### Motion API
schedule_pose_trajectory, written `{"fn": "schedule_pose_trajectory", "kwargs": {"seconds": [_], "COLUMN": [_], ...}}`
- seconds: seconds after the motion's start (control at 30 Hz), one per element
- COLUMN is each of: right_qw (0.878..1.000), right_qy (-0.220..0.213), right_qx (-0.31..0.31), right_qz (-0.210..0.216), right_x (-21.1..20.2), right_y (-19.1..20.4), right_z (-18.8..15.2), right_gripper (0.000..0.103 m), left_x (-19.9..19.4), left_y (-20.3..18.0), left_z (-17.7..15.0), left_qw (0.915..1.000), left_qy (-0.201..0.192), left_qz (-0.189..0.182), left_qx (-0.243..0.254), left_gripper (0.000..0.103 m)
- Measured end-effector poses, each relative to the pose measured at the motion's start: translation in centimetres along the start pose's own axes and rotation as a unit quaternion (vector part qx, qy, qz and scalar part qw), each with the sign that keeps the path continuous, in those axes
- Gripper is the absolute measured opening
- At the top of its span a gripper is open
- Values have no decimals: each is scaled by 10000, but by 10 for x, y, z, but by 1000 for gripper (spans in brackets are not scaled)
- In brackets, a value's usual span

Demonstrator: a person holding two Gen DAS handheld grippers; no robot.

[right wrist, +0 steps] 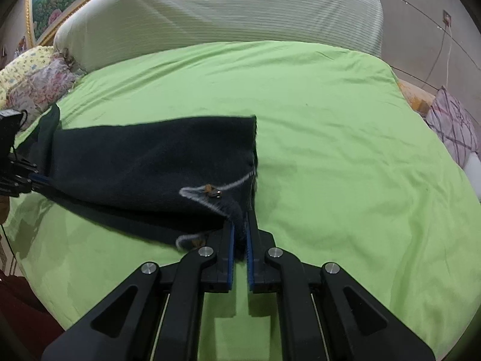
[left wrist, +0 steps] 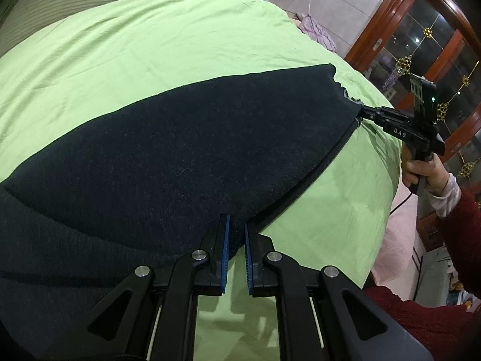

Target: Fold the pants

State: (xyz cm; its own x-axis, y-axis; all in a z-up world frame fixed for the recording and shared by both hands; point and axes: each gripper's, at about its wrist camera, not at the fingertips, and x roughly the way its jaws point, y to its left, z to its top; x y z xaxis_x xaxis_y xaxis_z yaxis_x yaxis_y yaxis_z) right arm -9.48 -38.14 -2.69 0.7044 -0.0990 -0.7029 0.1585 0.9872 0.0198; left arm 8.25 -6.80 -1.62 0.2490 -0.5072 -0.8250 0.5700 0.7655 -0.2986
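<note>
While both hand-held tools hang low over the bed, the dark navy pants [left wrist: 186, 138] are stretched between them as one broad panel above the lime-green bedspread [left wrist: 150, 39], part of the cloth lying on the cover and the near edge lifted off it. Seen from the left wrist, the left gripper [left wrist: 237, 225] has its blue-padded fingers [left wrist: 225, 249] drawn together on the near hem of the fabric, a fold of the cloth pinched between the pads. Across the panel, the right gripper [left wrist: 360, 113] bites the far corner of the pants where the edge looks ragged, and the person's right hand [left wrist: 421, 168] wraps its handle, with a pale cuff and a dark red sleeve [left wrist: 460, 210] behind it. From the right wrist, the right gripper [right wrist: 240, 225] is likewise clamped on cloth: a bunched corner of the pants [right wrist: 144, 162] sits squeezed between its pads, and just beyond it a light grey stitched seam with a small metal fastener [right wrist: 214, 192] shows on the fabric. The left gripper [right wrist: 42, 179] appears at the left border of that view, holding the opposite end. At the head of the bed a pale striped pillow [right wrist: 216, 9] lies across the width, floral bedding [right wrist: 36, 84] is bundled at one side, and a wood-framed glass cabinet [left wrist: 433, 48] stands beyond the bed.
</note>
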Motion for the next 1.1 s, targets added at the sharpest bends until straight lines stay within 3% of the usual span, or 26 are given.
{"fn": "schedule_pose_trajectory", "kwargs": {"seconds": [0.1, 0.17, 0.23, 0.3, 0.37, 0.5, 0.63, 0.73, 0.8, 0.93, 1.0, 1.1], "right_qw": [9999, 9996, 9992, 9975, 9960, 9921, 9892, 9875, 9852, 9796, 9775, 9714], "right_qy": [8, 40, 119, 183, -24, -483, -765, -726, -657, -499, -437, -267], "right_qx": [-4, -29, 191, 512, 765, 1101, 1237, 1177, 1112, 774, 561, 346], "right_qz": [-113, -280, -331, -447, -461, -352, 174, 761, 1124, 1785, 1987, 2334], "right_x": [-4, -5, -6, -13, -27, -54, -60, -48, -37, -12, -1, 14], "right_y": [3, 8, 5, -2, -8, -7, 14, 43, 64, 118, 147, 185], "right_z": [-4, -3, -5, -7, -10, -11, -2, 12, 20, 33, 41, 53], "right_gripper": [7, 8, 10, 27, 62, 64, 64, 65, 65, 65, 65, 65], "left_x": [0, 0, -2, -8, -15, -35, -54, -68, -76, -87, -89, -93], "left_y": [-4, -5, -6, -4, -1, 17, 44, 67, 85, 117, 138, 168], "left_z": [3, 2, 1, -2, -7, -14, -17, -14, -10, 7, 21, 33], "left_qw": [10000, 10000, 9999, 9998, 9994, 9960, 9868, 9767, 9669, 9453, 9308, 9035], "left_qy": [-6, 37, 54, -9, -96, -307, -499, -578, -540, -443, -283, -85], "left_qz": [11, -7, -38, 16, 70, 241, 440, 665, 942, 1371, 1634, 1616], "left_qx": [-7, -31, -110, -199, -336, -805, -1473, -1957, -2308, -2927, -3258, -3969], "left_gripper": [14, 26, 45, 52, 56, 65, 70, 73, 78, 79, 79, 79]}}
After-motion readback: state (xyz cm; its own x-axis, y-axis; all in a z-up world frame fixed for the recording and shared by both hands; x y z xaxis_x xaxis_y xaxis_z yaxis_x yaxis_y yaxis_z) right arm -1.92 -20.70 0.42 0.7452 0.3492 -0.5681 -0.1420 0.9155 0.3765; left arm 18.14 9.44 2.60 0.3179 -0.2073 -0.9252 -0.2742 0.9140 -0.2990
